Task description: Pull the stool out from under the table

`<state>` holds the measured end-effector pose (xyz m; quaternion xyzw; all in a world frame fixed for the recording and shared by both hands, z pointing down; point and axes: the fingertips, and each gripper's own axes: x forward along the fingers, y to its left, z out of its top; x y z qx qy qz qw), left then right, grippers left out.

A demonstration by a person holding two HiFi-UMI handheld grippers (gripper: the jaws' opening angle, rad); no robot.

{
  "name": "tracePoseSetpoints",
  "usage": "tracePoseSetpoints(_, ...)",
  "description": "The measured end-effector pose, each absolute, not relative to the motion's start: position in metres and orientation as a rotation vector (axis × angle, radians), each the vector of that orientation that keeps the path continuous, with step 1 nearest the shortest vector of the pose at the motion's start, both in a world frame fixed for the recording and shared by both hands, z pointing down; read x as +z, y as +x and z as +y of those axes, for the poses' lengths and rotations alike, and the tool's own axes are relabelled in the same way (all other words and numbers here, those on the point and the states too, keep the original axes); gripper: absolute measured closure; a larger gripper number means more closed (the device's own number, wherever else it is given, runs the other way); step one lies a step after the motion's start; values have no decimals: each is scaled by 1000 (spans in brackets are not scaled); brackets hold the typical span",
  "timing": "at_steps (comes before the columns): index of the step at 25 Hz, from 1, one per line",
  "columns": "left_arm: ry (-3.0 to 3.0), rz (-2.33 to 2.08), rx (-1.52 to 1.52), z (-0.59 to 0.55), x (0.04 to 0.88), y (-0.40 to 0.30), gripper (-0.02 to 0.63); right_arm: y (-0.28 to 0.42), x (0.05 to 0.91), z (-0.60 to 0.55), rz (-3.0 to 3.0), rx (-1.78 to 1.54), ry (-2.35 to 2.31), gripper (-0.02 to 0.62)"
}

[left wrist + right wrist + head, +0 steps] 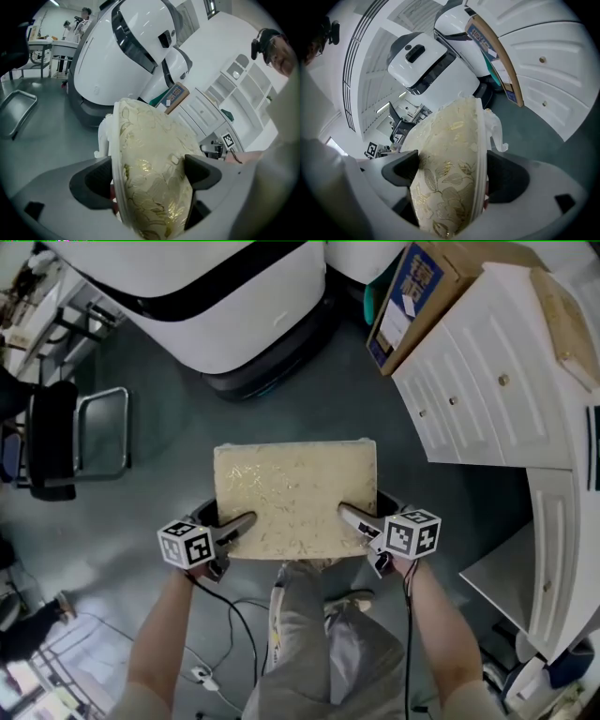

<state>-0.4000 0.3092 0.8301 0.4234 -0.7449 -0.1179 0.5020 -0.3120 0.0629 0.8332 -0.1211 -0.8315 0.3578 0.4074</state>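
Note:
The stool has a rectangular cream cushion with a gold leaf pattern and white legs beneath. It stands out on the grey floor in front of me. My left gripper is shut on the cushion's near left edge, and the padded seat fills the space between its dark jaws. My right gripper is shut on the near right edge, with the cushion squeezed between its jaws. A white leg shows past the seat rim.
A large white and black machine stands just beyond the stool. A white cabinet with drawers and a cardboard box lie to the right. A black chair is at the left. Cables trail by my legs.

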Motion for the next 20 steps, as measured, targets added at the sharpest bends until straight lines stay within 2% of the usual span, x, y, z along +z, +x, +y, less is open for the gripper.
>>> tracePoseSetpoints(8, 922, -1810, -348, 357, 868, -392, 120, -329, 863, 102, -2061, 832, -379, 135)
tracePoseSetpoints(20, 869, -1788, -372, 369, 903, -376, 120, -324, 897, 113, -2042, 793, -387, 135)
